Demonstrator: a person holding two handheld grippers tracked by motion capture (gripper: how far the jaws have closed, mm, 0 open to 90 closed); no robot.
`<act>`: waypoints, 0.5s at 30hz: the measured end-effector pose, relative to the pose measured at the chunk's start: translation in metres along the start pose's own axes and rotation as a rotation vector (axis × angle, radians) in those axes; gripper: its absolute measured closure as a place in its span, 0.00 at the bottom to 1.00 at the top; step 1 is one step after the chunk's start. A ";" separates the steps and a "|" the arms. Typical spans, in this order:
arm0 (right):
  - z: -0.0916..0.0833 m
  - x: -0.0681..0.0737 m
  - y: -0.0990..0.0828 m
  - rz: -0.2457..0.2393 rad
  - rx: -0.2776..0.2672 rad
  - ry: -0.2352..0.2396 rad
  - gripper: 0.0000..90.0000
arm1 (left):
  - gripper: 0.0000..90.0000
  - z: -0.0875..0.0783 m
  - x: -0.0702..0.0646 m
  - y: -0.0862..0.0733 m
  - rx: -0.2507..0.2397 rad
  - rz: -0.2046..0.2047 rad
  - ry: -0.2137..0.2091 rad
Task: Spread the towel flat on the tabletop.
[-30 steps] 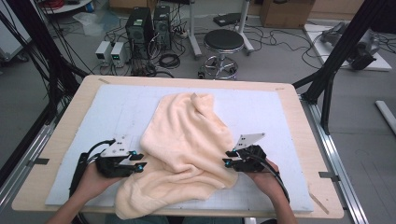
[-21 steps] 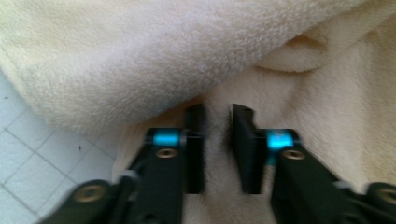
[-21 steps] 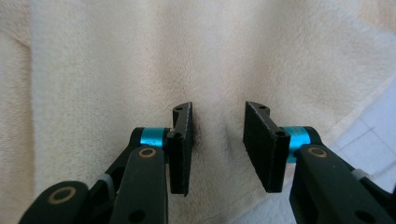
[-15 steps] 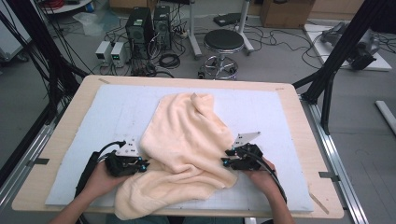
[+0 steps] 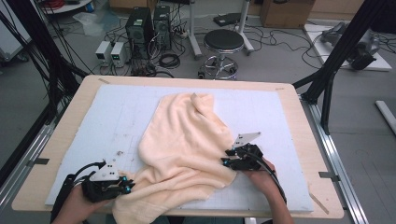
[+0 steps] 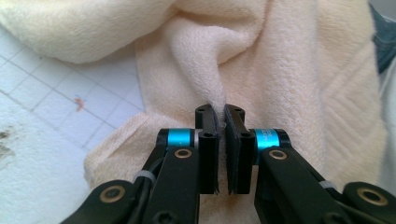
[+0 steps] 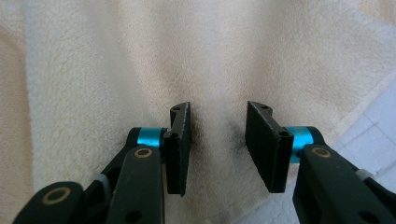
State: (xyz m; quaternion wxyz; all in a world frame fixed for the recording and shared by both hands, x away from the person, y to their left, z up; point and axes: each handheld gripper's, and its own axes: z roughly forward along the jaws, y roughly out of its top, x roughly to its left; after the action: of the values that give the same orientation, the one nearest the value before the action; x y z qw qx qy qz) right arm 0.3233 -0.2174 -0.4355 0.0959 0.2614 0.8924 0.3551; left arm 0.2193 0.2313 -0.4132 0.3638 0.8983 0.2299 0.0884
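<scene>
Towel (image 5: 187, 140): cream terry, lying crumpled and slantwise across the white mat (image 5: 112, 116) on the surface (image 5: 299, 121), near edge bunched at the front. Flattening or folding looks barely begun; no neat fold shows. Left gripper (image 6: 220, 122): fingers nearly together, pinching a raised ridge of cloth at the near-left corner. Right gripper (image 7: 218, 122): fingers partly apart, having just been opening, cloth lying between them unpinched, at the right edge.

Wooden table (image 5: 299, 116), white gridded mat (image 5: 107, 121) on top, cream towel (image 5: 187, 140) on mat
</scene>
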 end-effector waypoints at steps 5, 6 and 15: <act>0.000 0.000 0.000 -0.001 0.002 -0.007 0.65 | 0.81 -0.004 0.004 0.007 -0.052 -0.001 0.014; 0.000 0.000 0.000 -0.002 0.003 -0.008 0.65 | 0.81 -0.005 0.009 0.012 -0.077 -0.010 0.019; 0.000 0.000 0.000 -0.005 0.001 -0.010 0.64 | 0.78 0.018 0.036 0.054 -0.157 0.008 -0.026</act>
State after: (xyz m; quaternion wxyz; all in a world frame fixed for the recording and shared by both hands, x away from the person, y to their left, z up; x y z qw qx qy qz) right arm 0.3233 -0.2174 -0.4351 0.1011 0.2608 0.8929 0.3529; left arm 0.2751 0.2036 -0.3889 0.4357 0.8691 0.2137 0.0958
